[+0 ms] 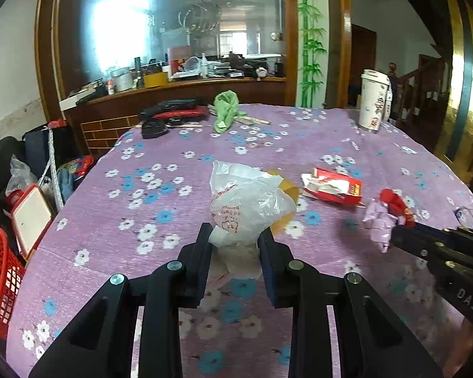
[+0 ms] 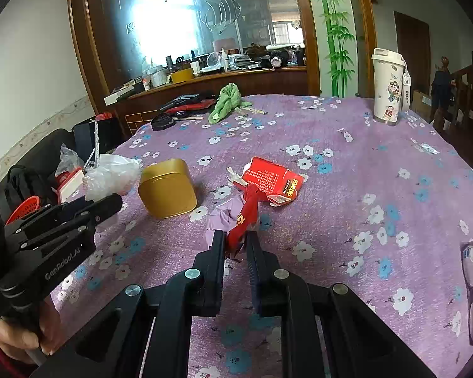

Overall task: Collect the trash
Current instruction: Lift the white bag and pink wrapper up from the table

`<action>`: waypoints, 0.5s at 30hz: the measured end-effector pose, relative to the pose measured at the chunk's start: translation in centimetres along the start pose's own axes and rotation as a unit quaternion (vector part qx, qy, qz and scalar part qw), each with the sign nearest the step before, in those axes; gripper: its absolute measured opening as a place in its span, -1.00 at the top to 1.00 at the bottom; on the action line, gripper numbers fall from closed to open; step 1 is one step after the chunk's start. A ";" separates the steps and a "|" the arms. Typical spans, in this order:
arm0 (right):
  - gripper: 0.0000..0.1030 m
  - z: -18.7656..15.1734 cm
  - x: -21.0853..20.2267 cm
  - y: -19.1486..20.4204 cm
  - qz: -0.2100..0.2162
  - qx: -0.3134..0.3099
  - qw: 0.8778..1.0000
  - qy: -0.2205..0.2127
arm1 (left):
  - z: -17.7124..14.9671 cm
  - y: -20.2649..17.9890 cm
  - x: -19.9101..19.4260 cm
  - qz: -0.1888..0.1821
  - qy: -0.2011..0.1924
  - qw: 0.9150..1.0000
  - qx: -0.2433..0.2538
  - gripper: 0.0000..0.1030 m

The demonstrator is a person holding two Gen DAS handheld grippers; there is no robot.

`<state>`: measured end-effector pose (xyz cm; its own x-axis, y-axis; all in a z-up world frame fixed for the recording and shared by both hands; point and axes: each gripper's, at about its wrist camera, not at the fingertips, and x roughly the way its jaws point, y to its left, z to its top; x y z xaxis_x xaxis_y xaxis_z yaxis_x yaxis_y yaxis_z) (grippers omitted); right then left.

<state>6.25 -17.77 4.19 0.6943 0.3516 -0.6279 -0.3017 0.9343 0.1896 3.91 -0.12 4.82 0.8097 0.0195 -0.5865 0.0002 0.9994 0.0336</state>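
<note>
Left tool (image 1: pixel 235 236) pinches plastic bag (image 1: pixel 249 201); right tool (image 2: pixel 235 241) clamps red wrapper (image 2: pixel 247 211) with lilac scrap (image 2: pixel 220 217). Thin film may slip free; scrap may drop onto bench (image 2: pixel 347 220).

The left gripper (image 1: pixel 235 236) is low over the near table edge, its jaws clamped on a plastic bag (image 1: pixel 249 204). To its right, the right gripper (image 2: pixel 235 240) pinches a red wrapper (image 2: pixel 247 217).
</note>
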 end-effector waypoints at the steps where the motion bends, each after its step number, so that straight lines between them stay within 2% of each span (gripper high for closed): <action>1: 0.72 0.0 0.0 0.1 0.000 -0.002 1.000 -0.001 | 0.0 0.2 0.1 0.004 -0.001 1.000 -0.001 0.47; 8: 0.72 -0.1 0.1 0.3 -0.008 -0.011 1.000 0.001 | -0.1 0.0 -0.2 0.025 -0.010 1.000 0.012 0.47; 15: 0.72 -0.1 0.3 0.1 -0.016 -0.013 1.000 0.003 | -0.3 -0.4 -0.4 0.027 -0.012 0.999 0.019 0.46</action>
<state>6.33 -17.57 3.97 0.7002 0.3215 -0.6375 -0.2964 0.9432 0.1501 3.43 -0.48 4.82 0.8235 0.0714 -0.5628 -0.0211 0.9952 0.0953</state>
